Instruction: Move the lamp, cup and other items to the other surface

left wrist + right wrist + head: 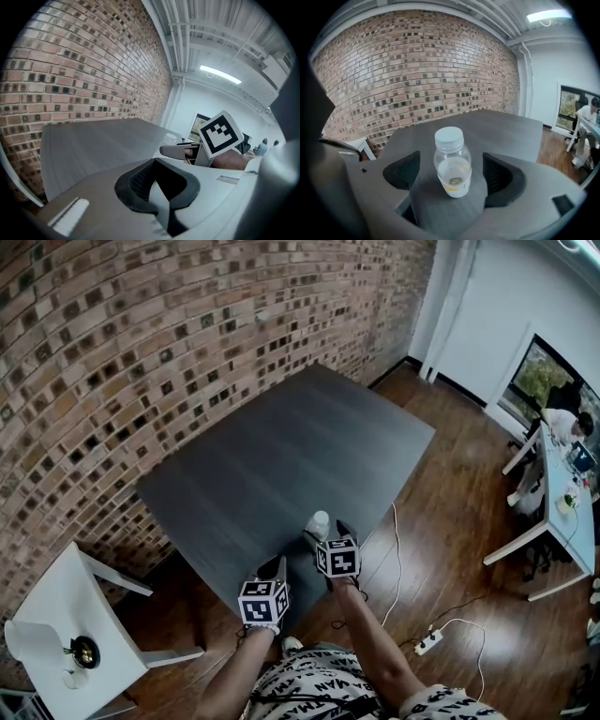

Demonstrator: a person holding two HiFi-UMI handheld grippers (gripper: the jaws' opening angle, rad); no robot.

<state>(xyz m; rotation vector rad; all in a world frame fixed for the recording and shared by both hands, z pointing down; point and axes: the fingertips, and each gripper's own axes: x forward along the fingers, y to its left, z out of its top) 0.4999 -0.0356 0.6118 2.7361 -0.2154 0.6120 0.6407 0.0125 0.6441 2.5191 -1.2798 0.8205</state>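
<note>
A small clear bottle point(319, 522) with a white cap and a little pale liquid stands upright near the front edge of the grey table point(281, 456). My right gripper point(326, 532) is open around it. In the right gripper view the bottle point(452, 164) stands between the two dark pads point(401, 171) with a gap on each side. My left gripper point(278, 568) hovers just left of the right one at the table's edge, and its jaws look shut on nothing point(161, 187). The white-shaded lamp point(36, 641) stands on the small white side table point(70, 601).
A brick wall point(122, 352) runs along the far and left sides of the grey table. A small black round item point(85, 651) sits beside the lamp. A power strip with cables point(428, 643) lies on the wooden floor. A white desk point(567, 521) with a seated person stands far right.
</note>
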